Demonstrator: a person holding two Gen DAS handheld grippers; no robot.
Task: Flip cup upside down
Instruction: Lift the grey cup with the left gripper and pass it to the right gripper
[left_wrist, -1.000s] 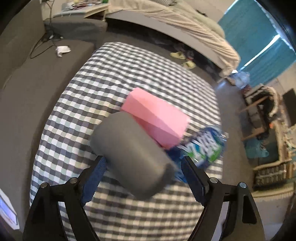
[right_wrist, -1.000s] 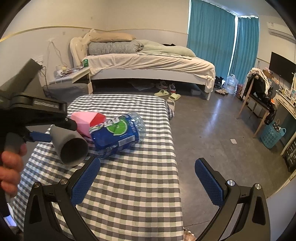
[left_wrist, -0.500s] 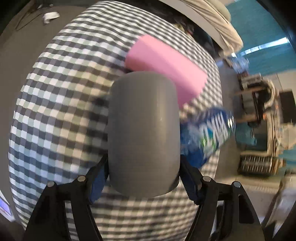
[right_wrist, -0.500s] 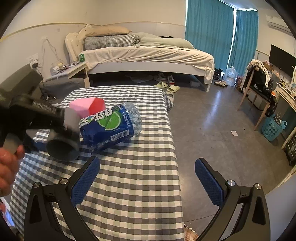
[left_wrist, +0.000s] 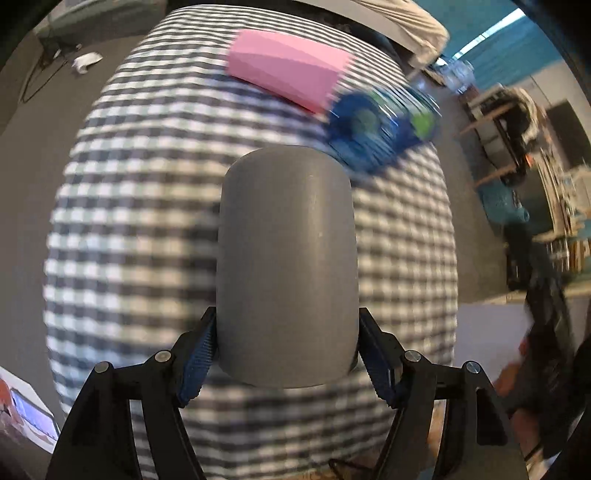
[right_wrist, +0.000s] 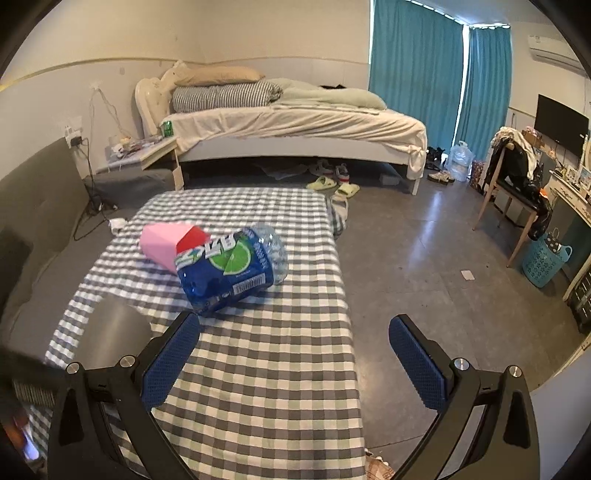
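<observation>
My left gripper (left_wrist: 286, 354) is shut on a plain grey cup (left_wrist: 286, 258). The cup fills the middle of the left wrist view, its closed rounded end pointing away from the camera, over the checked tablecloth (left_wrist: 147, 184). The cup also shows in the right wrist view (right_wrist: 110, 332) at the lower left, near the table's left edge, partly hidden behind my right gripper's left finger. My right gripper (right_wrist: 295, 354) is open and empty above the near part of the table.
A pink box (right_wrist: 162, 243) and a blue plastic bottle (right_wrist: 229, 269) lie on their sides mid-table. A grey sofa (right_wrist: 33, 221) runs along the left. A bed (right_wrist: 295, 125) stands behind, a chair (right_wrist: 517, 192) and blue basket (right_wrist: 545, 258) to the right.
The left gripper has turned and carried the cup toward the near left of the table, away from the box and bottle. The right gripper has shifted only slightly.
</observation>
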